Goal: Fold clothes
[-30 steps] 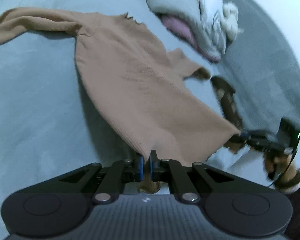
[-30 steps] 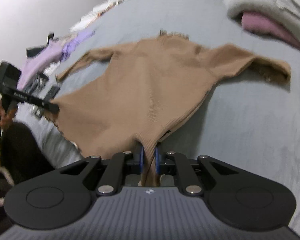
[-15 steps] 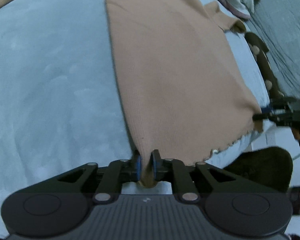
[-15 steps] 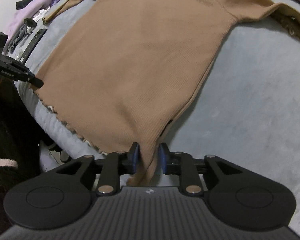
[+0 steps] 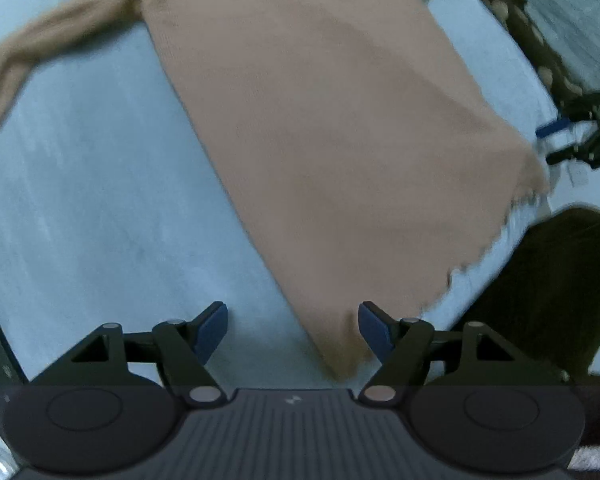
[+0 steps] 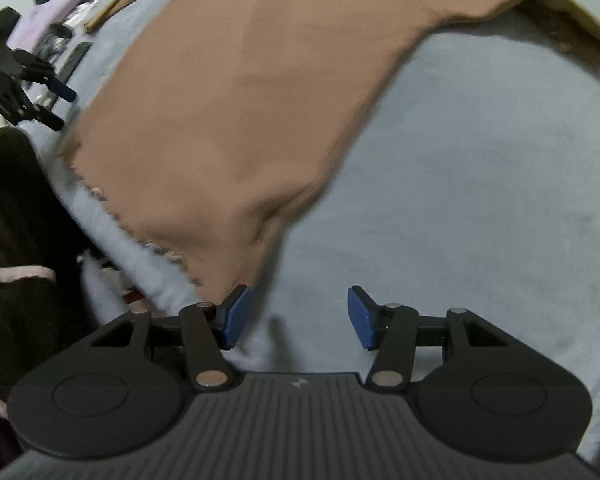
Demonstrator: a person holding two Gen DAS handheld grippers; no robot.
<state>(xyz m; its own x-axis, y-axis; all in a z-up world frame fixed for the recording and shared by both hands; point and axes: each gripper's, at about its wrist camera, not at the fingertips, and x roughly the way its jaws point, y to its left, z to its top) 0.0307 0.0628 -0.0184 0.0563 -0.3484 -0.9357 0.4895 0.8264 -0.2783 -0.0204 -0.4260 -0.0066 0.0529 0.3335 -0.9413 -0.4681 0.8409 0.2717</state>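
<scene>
Here both the left gripper [image 5: 293, 330] and right gripper [image 6: 296, 316] gape wide over the seemingly unlabelled tan sweater [image 5: 332, 128].

I count one tan ribbed sweater [image 5: 320, 128] spread on one pale blue-grey bed cover [image 5: 80, 200], two sleeves on it, and my two grippers, left gripper [image 5: 292, 332] and right gripper [image 6: 296, 316], each with two blue pads [image 6: 236, 312]. One lilac garment [image 6: 56, 8] lies beyond.

No readable text, number or brand name is showing in either view. Only a small pale emblem is sitting on the ribbed grey housing of the left gripper [image 5: 292, 328] and the right gripper [image 6: 297, 312], too small to make out.
</scene>
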